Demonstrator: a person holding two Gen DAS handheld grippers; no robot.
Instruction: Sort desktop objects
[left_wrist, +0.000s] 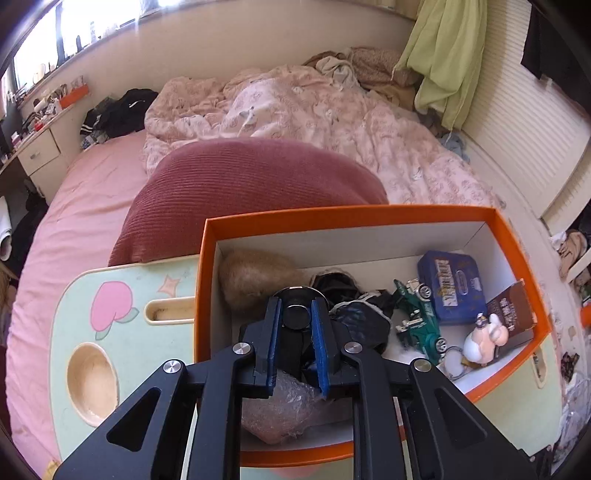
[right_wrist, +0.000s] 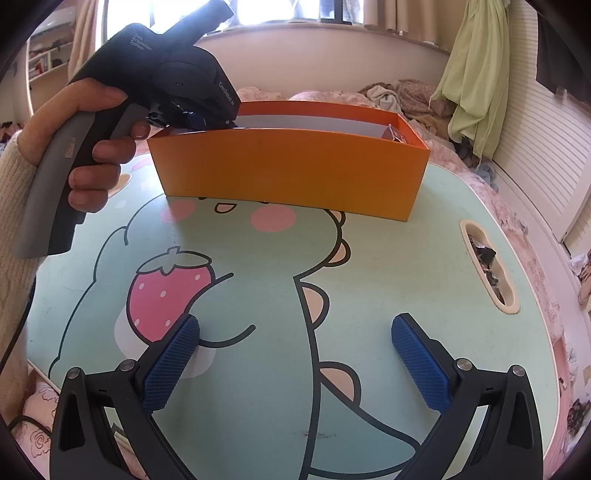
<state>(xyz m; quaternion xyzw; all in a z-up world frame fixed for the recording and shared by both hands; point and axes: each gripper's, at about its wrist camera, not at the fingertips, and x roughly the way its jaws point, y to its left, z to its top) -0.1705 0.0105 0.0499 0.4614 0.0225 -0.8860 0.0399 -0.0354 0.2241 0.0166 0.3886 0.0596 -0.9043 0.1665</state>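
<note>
My left gripper (left_wrist: 295, 306) is shut on a black device with a round lens-like front (left_wrist: 295, 317) and holds it over the inside of the orange box (left_wrist: 332, 216). In the box lie a tan furry ball (left_wrist: 255, 280), black cloth (left_wrist: 364, 317), a green toy car (left_wrist: 419, 321), a blue tin (left_wrist: 452, 286), a brown carton (left_wrist: 511, 310), a pale figurine (left_wrist: 482, 339) and a bubble-wrap bundle (left_wrist: 284, 410). My right gripper (right_wrist: 295, 328) is open and empty, low over the cartoon lap table (right_wrist: 406, 258). In the right wrist view the left gripper (right_wrist: 192, 110) reaches into the orange box (right_wrist: 288, 173).
The lap table (left_wrist: 74, 325) stands on a bed with a pink sheet, a dark pink pillow (left_wrist: 240, 192) and a rumpled quilt (left_wrist: 314, 110). The table has a round cup hollow (left_wrist: 92, 384) and side slots (right_wrist: 487, 269). A hand (right_wrist: 96, 155) holds the left gripper.
</note>
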